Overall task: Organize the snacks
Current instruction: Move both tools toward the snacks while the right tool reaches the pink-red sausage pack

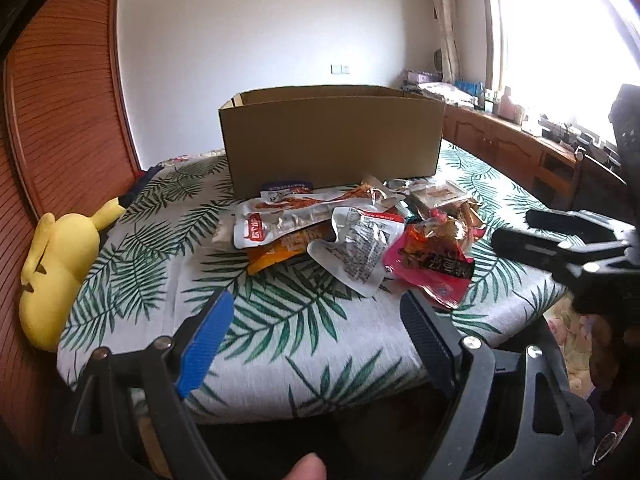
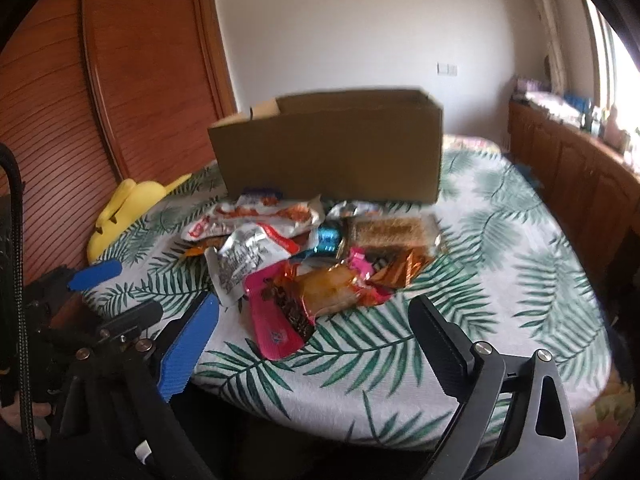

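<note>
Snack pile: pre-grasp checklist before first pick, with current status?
1. Left gripper open and empty: ok.
2. Right gripper open and empty: ok.
3. Cardboard box upright, top open: ok.
4. Box interior free: cannot tell, hidden by its wall.
5. Pink packet nearest and on top of the snack pile: ok.
6. Packets separated for a clean single pick: not ok, they overlap.

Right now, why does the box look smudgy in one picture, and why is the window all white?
In the right wrist view the cardboard box and snack pile are smeared by motion blur; in the left wrist view the box is sharp, but the window is washed out by glare, and the fisheye lens bends the wooden wardrobe.
</note>
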The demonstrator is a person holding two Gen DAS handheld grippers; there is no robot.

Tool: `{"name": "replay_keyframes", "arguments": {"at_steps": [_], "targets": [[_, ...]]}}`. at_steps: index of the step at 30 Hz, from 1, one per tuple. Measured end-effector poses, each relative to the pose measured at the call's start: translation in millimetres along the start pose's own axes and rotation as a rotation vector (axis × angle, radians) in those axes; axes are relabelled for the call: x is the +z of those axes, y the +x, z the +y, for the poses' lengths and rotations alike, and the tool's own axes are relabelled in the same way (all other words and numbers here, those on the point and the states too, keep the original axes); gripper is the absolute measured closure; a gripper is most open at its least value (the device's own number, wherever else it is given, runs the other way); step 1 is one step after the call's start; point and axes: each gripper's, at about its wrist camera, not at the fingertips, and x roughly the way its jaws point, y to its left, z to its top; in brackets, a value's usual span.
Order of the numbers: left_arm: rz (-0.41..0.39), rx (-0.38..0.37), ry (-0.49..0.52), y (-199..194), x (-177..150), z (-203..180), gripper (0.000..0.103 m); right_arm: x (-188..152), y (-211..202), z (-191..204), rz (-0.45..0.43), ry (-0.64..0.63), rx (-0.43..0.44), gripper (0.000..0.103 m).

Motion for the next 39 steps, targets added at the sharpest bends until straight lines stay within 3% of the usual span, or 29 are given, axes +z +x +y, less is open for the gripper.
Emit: {"name": "replay_keyframes", "arguments": {"at_steps": [3,15,24,31,39], "targets": [[0.011,-0.001,0.011,5.5,8.7,3.0,0.017,2.9,15.6,0.3,0.058,0.023,0.038,0.007],[0.033,-0.023,0.073,26.5,33.0,-3.4,0.017,8.1,49.9,-3.3,0.195,0.045,0.04,0.008],[0.055,-0.046,0.09,38.7,47.0,8.1,0.017,17.7,57.9,-8.1,0.201,0.062,0.09,0.031],[0.07,-0.037,0.083,45.7,52.5,14.1,0.017,23.0,74.7,-10.4,0.241,0.095,0.032,0.038],[0.119,-0.124,0.101,54.8,57.9,7.0,0.017,21.4,72.6,-8.2,0.27,0.0,0.009,0.049]]}}
